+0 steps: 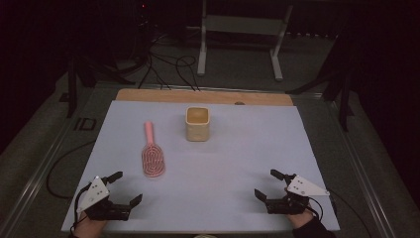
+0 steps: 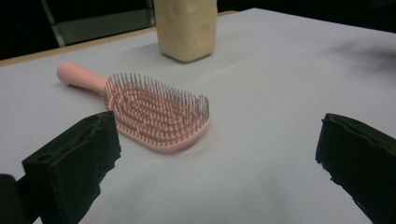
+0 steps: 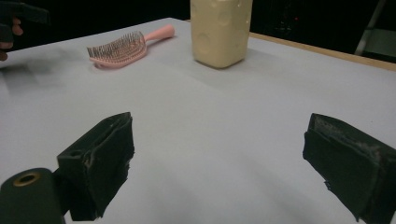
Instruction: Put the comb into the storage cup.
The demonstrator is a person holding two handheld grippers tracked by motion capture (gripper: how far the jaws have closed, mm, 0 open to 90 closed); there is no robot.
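A pink hairbrush [image 1: 152, 150] lies bristles up on the white table cover [image 1: 223, 163], left of centre, its handle pointing away from me. Behind it to the right stands a cream square cup [image 1: 197, 123], upright and open at the top. My left gripper [image 1: 126, 187] rests at the near left corner, open, nothing between its jaws; in its own view the hairbrush [image 2: 154, 112] lies just ahead and the cup [image 2: 187, 28] beyond. My right gripper [image 1: 270, 184] sits at the near right, open and empty; its view shows the cup [image 3: 219, 30] and hairbrush [image 3: 123, 46] farther off.
A wooden table edge [image 1: 203, 96] shows past the cover's far side. Beyond it on the dark floor are cables [image 1: 171, 67] and a white stand's legs [image 1: 237, 44]. The other hand [image 3: 9, 28] appears at the top left of the right gripper view.
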